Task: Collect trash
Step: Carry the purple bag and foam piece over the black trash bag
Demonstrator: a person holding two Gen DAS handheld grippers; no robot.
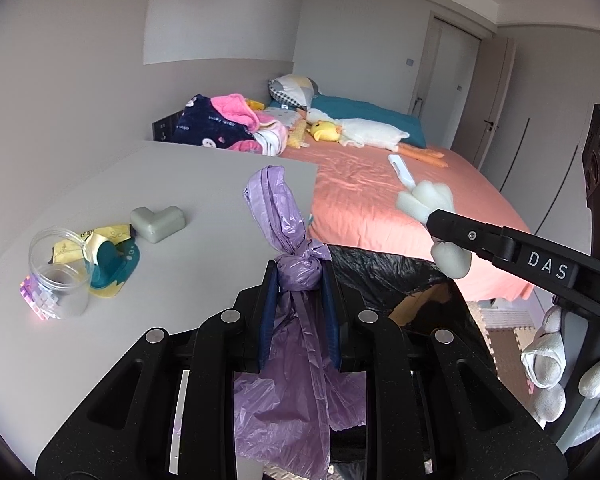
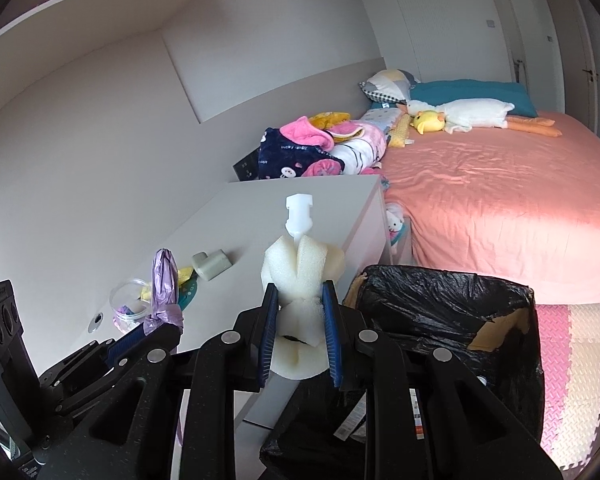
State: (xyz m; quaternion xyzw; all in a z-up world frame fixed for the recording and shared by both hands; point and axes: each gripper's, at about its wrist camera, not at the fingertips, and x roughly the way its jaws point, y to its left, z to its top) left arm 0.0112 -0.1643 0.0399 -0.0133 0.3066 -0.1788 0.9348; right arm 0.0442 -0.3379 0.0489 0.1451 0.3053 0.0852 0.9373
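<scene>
My left gripper (image 1: pixel 299 280) is shut on a knotted purple plastic bag (image 1: pixel 284 216), held over the desk's right edge beside the bin; it also shows in the right wrist view (image 2: pixel 164 280). My right gripper (image 2: pixel 298 300) is shut on a white foam piece (image 2: pixel 300 264) with a white plastic stem, held just left of the bin; the foam also shows in the left wrist view (image 1: pixel 424 196). The bin, a cardboard box lined with a black bag (image 2: pixel 440 312), stands open on the floor between desk and bed, and also shows in the left wrist view (image 1: pixel 384 276).
On the grey desk (image 1: pixel 80 352) lie a clear plastic cup (image 1: pixel 60 276), a yellow wrapper (image 1: pixel 96 240), a teal-and-yellow item (image 1: pixel 116 268) and a grey L-shaped corner guard (image 1: pixel 158 222). A bed with an orange sheet (image 2: pixel 500 192), clothes and plush toys lies beyond. Foam mats (image 2: pixel 572 336) cover the floor.
</scene>
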